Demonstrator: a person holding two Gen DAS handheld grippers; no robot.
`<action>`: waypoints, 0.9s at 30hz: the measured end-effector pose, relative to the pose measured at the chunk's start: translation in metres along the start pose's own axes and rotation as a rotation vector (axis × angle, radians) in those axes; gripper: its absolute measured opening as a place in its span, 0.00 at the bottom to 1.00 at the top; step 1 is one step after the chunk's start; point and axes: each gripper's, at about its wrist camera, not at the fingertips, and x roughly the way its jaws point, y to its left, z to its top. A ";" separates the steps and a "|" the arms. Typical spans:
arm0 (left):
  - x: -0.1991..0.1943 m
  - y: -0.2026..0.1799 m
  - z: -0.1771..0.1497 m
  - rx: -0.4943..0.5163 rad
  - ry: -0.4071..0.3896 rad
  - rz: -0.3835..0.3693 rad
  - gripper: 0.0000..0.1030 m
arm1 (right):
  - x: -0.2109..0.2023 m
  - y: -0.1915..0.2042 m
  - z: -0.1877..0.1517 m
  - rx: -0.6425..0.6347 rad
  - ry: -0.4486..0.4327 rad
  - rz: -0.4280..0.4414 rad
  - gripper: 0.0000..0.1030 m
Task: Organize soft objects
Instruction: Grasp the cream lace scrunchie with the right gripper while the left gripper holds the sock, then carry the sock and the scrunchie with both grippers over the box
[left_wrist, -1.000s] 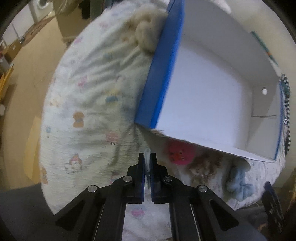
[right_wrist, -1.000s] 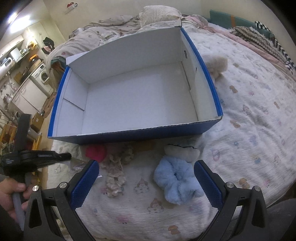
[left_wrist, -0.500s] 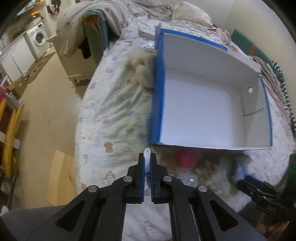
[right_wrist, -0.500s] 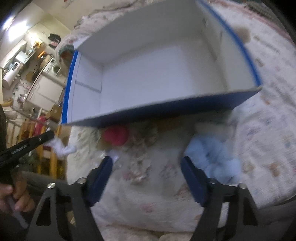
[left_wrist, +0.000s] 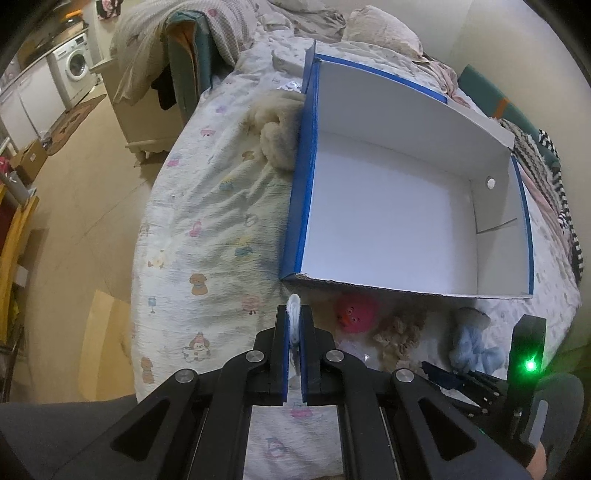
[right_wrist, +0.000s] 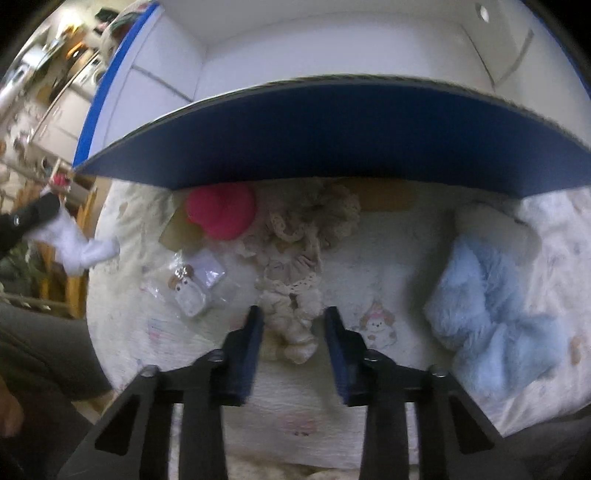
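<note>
Left tool (left_wrist: 293, 325) clamped on a white fluffy scrap (left_wrist: 294, 314); right tool (right_wrist: 293, 325), jaws just closing, straddles a beige lace scrunchie (right_wrist: 295, 317) on the bed (right_wrist: 369, 387).

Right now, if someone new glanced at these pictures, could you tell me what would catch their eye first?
The big blue box with its bare white inside, sitting on the bed, dominates. In front of it lies a row of soft things: a pink plush, a beige lace scrunchie and a fluffy blue one. The right gripper, jaws just closing, straddles the beige one; the left gripper pinches something white.
</note>
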 end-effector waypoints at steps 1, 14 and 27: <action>0.000 0.000 0.000 -0.002 -0.001 0.001 0.04 | 0.000 0.004 -0.001 -0.022 -0.005 -0.006 0.25; -0.004 0.002 -0.005 -0.008 -0.012 0.022 0.04 | -0.033 0.034 -0.023 -0.106 -0.061 0.061 0.18; -0.061 -0.027 0.017 0.088 -0.162 0.001 0.04 | -0.140 0.018 0.004 -0.073 -0.284 0.159 0.18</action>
